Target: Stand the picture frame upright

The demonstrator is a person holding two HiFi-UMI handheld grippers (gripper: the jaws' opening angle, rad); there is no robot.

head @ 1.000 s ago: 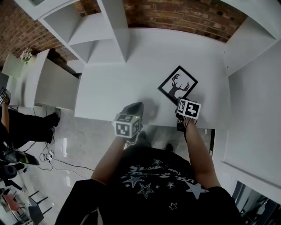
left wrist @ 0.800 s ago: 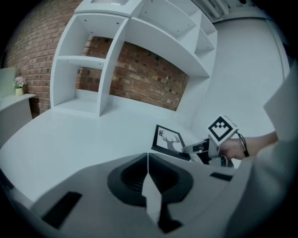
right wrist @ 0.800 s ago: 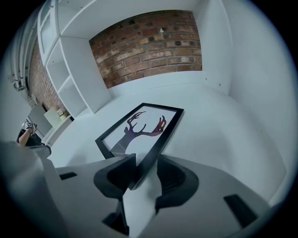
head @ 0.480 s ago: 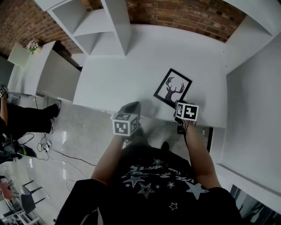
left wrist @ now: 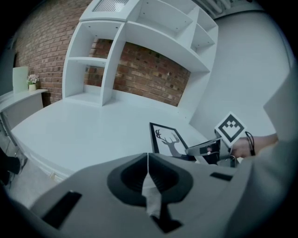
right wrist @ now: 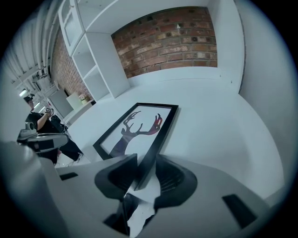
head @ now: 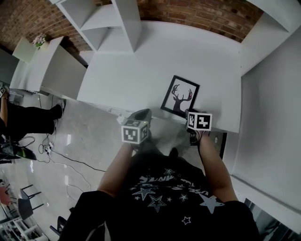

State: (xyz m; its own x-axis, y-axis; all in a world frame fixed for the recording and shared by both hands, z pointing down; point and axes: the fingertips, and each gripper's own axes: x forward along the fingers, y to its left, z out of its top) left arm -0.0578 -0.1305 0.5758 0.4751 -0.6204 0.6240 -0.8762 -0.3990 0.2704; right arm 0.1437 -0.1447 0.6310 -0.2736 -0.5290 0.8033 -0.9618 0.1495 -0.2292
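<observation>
A black picture frame (head: 180, 96) with a deer-head silhouette lies flat on the white table (head: 136, 70), near its front edge. My right gripper (head: 190, 114) is at the frame's near right corner. In the right gripper view that corner of the frame (right wrist: 135, 125) sits between the jaws, which are closing around it with a little gap still showing on one side. My left gripper (head: 141, 116) hangs over the table's front edge to the left of the frame, shut and empty (left wrist: 148, 162). From the left gripper view the frame (left wrist: 167, 139) shows with the right gripper beside it.
White open shelves (head: 113, 23) stand at the table's back left against a brick wall (head: 202, 14). A white side wall (head: 268, 108) bounds the right. A low white cabinet with a small plant (head: 40, 40) stands far left, and a person (head: 19, 124) is on the floor side.
The frame has turned on the table, from a diamond-like angle to nearly square with the front edge. The right gripper stayed at its near corner. The left gripper barely moved.
</observation>
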